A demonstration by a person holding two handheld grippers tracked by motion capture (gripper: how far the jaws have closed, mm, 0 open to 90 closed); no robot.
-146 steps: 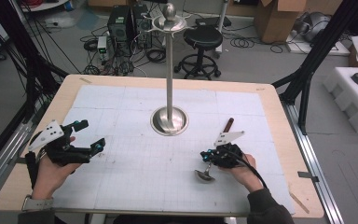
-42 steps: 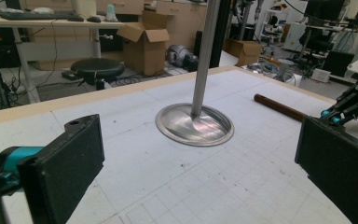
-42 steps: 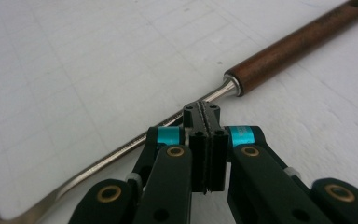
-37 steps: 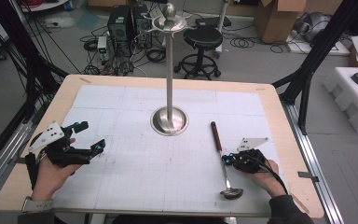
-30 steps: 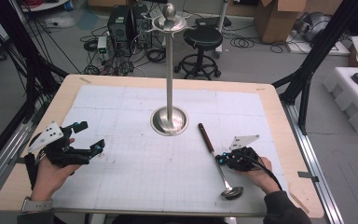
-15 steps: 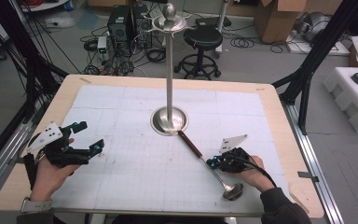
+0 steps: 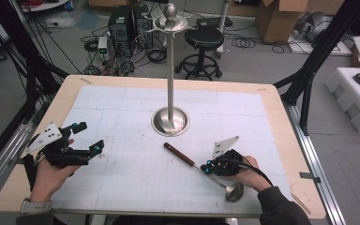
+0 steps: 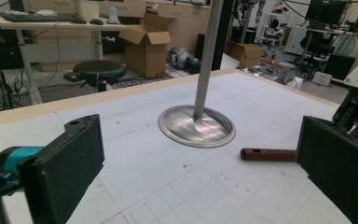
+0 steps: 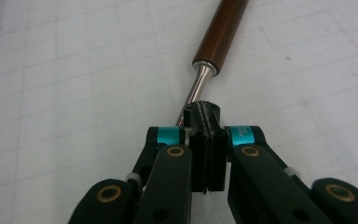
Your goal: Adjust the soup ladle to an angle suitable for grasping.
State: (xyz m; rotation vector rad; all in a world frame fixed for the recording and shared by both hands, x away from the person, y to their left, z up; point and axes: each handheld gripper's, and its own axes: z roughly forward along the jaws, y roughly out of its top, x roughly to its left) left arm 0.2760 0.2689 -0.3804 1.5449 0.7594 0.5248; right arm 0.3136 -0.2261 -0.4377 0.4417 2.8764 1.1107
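Where the right gripper point(image 9: 205, 140) clamps the ladle point(image 7: 201, 165), its jaws hide the shaft; left gripper point(image 7: 82, 140) rests released at lower left.

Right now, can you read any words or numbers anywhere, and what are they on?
None can be read.
Blue band on the right claw: tiny dark print, too blurred to read.
Cardboard boxes behind the table: no readable label.
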